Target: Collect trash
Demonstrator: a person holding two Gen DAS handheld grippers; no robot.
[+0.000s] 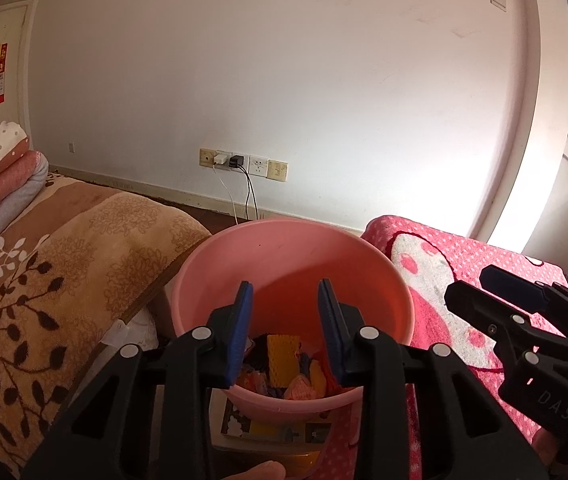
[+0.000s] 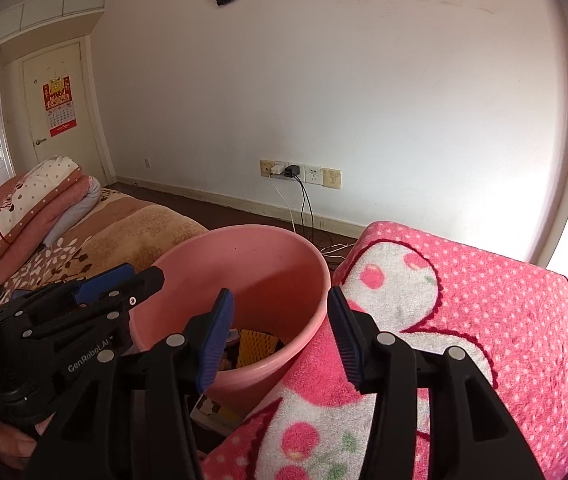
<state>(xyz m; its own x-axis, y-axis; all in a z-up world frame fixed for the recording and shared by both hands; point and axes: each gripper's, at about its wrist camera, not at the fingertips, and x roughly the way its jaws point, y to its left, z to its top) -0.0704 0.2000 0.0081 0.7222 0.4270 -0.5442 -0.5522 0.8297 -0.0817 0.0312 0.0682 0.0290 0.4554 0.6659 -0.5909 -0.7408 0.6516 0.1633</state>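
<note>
A pink plastic bucket (image 1: 284, 256) stands between two beds and holds several pieces of trash (image 1: 284, 364), among them a yellow sponge-like piece and coloured wrappers. My left gripper (image 1: 286, 332) is open and empty, held just above the bucket's near rim. My right gripper (image 2: 280, 336) is open and empty, over the bucket's right rim (image 2: 316, 300) and the edge of the pink blanket. The right gripper also shows in the left wrist view (image 1: 484, 292), and the left gripper shows in the right wrist view (image 2: 124, 280). The trash also shows in the right wrist view (image 2: 256, 344).
A bed with a brown leaf-patterned blanket (image 1: 64, 280) and folded bedding (image 1: 0, 172) lies left. A bed with a pink dotted blanket (image 2: 464, 320) lies right. Wall sockets with chargers and hanging cables (image 1: 240, 164) are behind the bucket. A box (image 1: 268, 426) lies under the bucket.
</note>
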